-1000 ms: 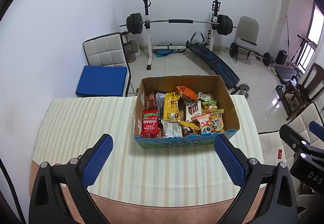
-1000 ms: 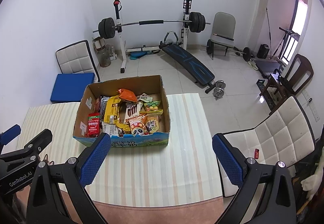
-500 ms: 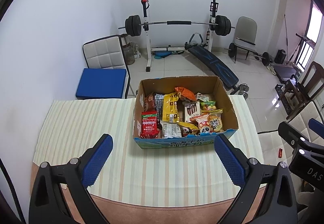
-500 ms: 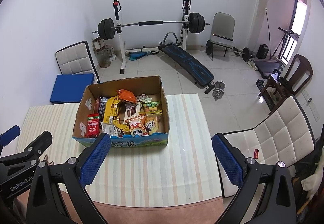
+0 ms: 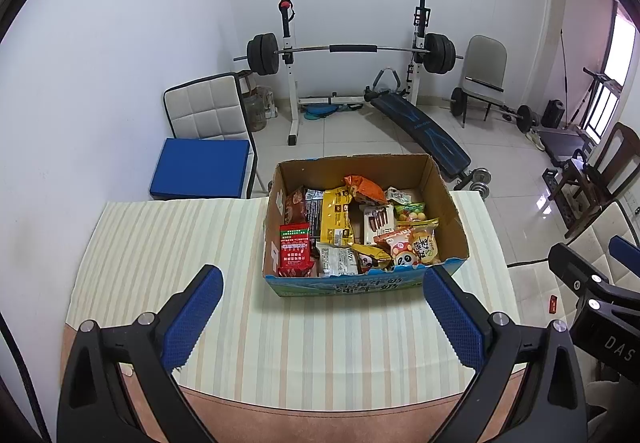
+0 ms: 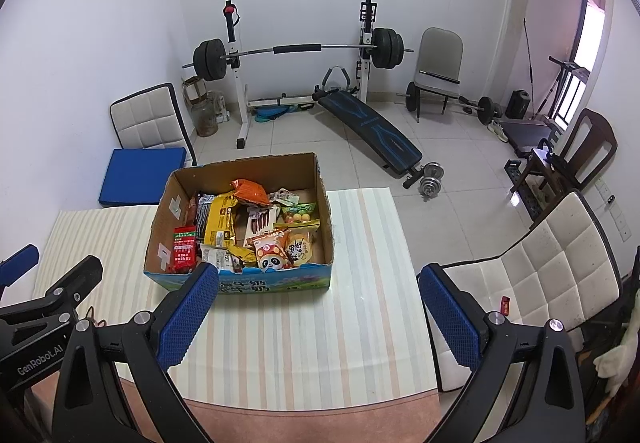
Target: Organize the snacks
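Snacks [image 5: 352, 229] sit packed in open cardboard box [image 5: 452, 211] on striped tabletop [image 5: 168, 243], straight ahead of left tongs [image 5: 322, 313], ahead-left of right tongs [image 6: 318, 309]. Both tongs spread wide, empty. Box's long axis runs crosswise. Readable: "GenRobot.AI", "DAS" on tong bodies.

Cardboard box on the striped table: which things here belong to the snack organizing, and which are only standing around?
Belongs to the job:
- cardboard box, open on top
- snack packets inside it
- striped tablecloth, the free working surface
- left claw and right claw, both open and holding nothing

Only standing around:
- barbell rack
- sit-up bench
- blue cushion
- dumbbell
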### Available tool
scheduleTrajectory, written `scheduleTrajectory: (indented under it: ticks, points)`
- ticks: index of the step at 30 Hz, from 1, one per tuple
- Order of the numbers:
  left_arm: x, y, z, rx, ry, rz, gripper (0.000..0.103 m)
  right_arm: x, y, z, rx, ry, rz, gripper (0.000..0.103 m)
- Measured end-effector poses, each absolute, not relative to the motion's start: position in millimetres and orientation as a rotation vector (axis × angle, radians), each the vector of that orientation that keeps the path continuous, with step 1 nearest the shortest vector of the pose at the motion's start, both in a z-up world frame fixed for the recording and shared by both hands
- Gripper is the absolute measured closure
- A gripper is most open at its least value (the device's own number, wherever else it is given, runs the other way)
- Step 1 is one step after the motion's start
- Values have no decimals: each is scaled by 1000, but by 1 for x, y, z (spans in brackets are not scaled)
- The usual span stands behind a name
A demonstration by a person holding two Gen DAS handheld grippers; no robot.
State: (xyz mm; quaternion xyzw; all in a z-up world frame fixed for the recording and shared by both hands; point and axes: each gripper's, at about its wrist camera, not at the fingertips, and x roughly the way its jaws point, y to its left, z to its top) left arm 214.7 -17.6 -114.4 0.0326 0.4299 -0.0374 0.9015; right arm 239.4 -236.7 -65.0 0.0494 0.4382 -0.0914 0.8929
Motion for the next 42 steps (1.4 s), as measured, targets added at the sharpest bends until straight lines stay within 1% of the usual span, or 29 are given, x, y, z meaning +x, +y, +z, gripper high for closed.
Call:
scheduleTrajectory:
  ticks: [42]
  points:
    - [208,-24,-108,81,873,-92,0,233,-236,-57,102,896,-211,1]
